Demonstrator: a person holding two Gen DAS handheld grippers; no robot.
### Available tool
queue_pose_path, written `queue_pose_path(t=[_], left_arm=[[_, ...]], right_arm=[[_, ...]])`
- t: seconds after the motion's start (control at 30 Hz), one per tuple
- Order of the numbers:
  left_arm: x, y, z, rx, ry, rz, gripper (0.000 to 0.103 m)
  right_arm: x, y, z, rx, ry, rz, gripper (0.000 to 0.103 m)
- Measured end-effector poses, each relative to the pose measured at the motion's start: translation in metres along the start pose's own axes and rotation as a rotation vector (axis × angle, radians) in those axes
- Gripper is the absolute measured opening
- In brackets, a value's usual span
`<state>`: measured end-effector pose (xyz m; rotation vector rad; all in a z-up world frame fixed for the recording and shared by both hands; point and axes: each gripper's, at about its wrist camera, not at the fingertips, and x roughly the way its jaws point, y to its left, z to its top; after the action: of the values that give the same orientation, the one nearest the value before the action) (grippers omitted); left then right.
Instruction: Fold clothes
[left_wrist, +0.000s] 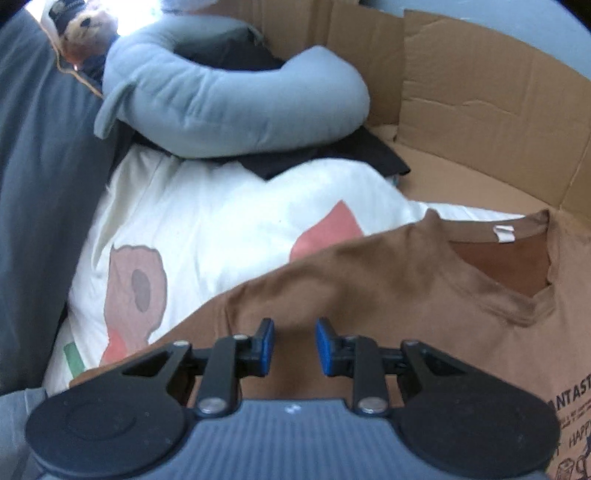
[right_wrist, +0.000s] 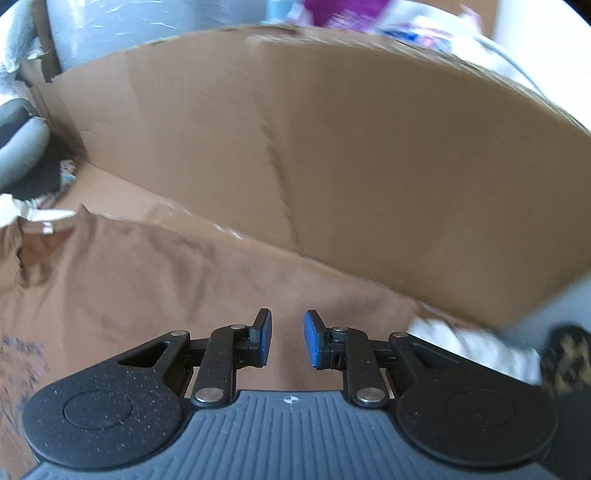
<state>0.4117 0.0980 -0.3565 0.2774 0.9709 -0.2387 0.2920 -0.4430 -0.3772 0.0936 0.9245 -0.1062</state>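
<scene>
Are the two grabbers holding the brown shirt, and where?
No. The left gripper and right gripper are open above the brown shirt, holding nothing.

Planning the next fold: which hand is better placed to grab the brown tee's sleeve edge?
Left, probably. The left tongs hover open over the brown tee near its shoulder edge; the right tongs face plain mid-fabric.

- On the brown T-shirt (left_wrist: 424, 280), right of the left gripper (left_wrist: 294, 345) at the picture's edge, dark printed capitals read "ANTAST", cut off at both ends.
- Below that line, further right and lower than the claw, a slanted "HAPP" shows, also cut off; the small lines between cannot be read.
- The white neck tag (left_wrist: 503, 233), beyond the claw to the right, is too blurred to read.
</scene>
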Motion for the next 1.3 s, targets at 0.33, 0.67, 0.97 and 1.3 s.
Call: queue_pose_path(t=[0.33,0.67,0.97,1.3], left_arm=[[0.026,0.008,0.013,0.032,0.055,-0.002,0.028],[-0.004,0.031,0.041,0.115,0.060,-0.063,0.030],[-0.032,0.050,-0.009,0.140,0.144,-0.069,0.030],[-0.048,0.042,-0.034,0.123,0.191,-0.065,0.030]], right_arm=[[-0.032,-0.039,-0.073,0.127,0.079,-0.075,0.026],[-0.044,-0.042,-0.092,0.175,0.103,-0.071,0.026],[-0.048,-0.052,-0.099,0.303,0.122,0.001,0.035],[-0.047,-0.073,-0.126,0.640,0.086,0.055,0.035]])
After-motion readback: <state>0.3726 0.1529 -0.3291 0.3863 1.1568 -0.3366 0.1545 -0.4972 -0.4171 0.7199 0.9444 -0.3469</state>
